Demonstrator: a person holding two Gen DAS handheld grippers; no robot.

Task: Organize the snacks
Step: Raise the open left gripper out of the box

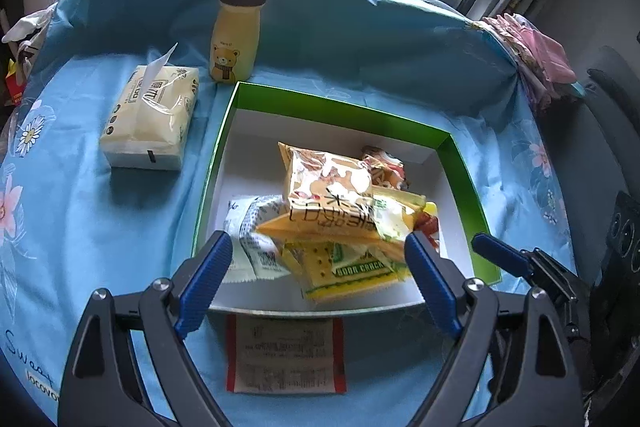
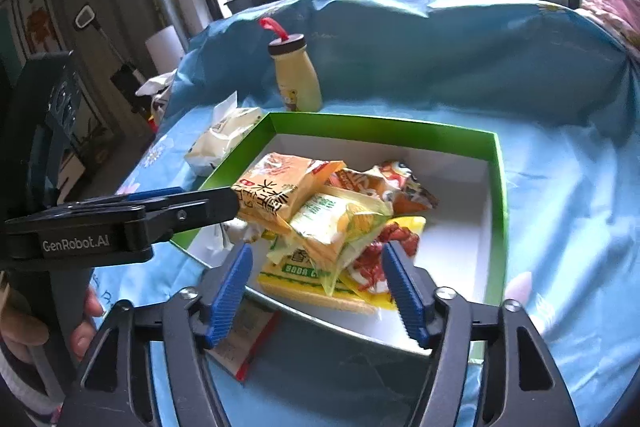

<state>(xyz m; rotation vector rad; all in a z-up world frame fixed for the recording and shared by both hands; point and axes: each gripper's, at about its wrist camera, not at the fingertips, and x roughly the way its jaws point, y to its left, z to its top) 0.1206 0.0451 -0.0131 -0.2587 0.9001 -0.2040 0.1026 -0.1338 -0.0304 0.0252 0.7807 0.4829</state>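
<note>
A: Why are the snack packets (image 1: 340, 211) heaped in the green-rimmed box (image 1: 460, 163)?

B: Probably to gather them in one place; the pile sits toward the box's 6 o'clock edge.

A: And the left hand-held gripper (image 1: 320, 275)?

B: Spread wide, empty, above that pile. The right hand-held gripper (image 2: 316, 283) is also wide, holding nothing.

A: Anything left out?

B: One red-edged packet (image 1: 286, 357) lies on the tabletop (image 1: 100, 227), at 6 o'clock outside the box.
</note>
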